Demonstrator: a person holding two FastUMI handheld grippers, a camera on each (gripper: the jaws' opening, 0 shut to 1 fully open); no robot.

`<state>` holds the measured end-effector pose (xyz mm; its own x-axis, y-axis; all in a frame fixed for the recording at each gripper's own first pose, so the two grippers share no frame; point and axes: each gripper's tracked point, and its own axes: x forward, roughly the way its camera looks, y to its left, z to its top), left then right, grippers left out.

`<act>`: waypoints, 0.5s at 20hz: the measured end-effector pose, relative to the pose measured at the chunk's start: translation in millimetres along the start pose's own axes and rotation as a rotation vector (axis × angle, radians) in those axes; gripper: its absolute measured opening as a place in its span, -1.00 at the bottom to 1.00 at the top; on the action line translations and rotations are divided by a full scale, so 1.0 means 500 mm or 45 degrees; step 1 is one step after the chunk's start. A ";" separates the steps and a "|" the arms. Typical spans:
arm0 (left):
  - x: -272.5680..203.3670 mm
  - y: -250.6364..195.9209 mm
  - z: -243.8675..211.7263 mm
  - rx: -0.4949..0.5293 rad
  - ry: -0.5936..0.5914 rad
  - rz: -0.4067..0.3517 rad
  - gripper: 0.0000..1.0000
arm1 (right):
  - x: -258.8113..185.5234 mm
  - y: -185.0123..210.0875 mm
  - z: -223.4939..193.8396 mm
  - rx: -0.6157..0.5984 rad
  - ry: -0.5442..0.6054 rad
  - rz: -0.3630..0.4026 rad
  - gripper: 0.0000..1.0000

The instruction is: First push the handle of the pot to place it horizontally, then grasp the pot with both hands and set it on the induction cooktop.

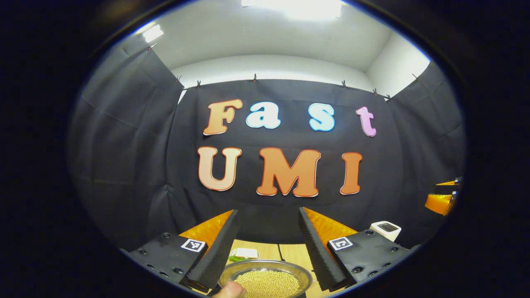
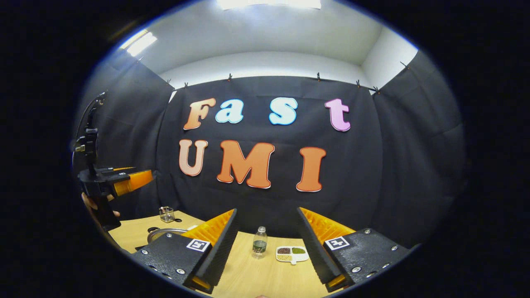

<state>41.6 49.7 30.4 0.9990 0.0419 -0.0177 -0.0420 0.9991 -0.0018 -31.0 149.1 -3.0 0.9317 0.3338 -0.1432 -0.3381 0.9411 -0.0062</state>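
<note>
Task not started: left tongs (image 1: 268, 244) and right tongs (image 2: 267, 242) both gape wide, empty, raised above bench (image 2: 248, 277); pot (image 1: 265, 279) sits ungrasped below left tongs.

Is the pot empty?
No, in the left gripper view the pot holds a heap of small pale beans.

Both my cameras sit raised above the counter (image 2: 256, 273), facing the booth's black back wall (image 2: 356, 165) almost level. My left view hangs close over the pot (image 1: 265, 277). My right view catches my left hand-held gripper (image 2: 136, 179) at its left edge; both share that wall.
</note>
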 end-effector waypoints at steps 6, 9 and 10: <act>-0.050 -0.033 0.077 0.013 -0.162 0.011 0.97 | -0.018 -0.041 0.081 -0.033 -0.214 -0.005 0.73; -0.053 -0.026 0.070 -0.003 -0.163 0.039 0.97 | -0.020 -0.063 0.057 -0.072 -0.205 -0.004 0.80; -0.051 -0.020 0.074 -0.002 -0.173 0.055 0.97 | -0.021 -0.074 0.058 -0.072 -0.204 -0.019 0.84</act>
<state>17.0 38.7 67.7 0.9894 0.0851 0.1180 -0.0851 0.9964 -0.0055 -24.5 112.4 27.2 0.9445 0.3281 0.0168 -0.3265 0.9430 -0.0636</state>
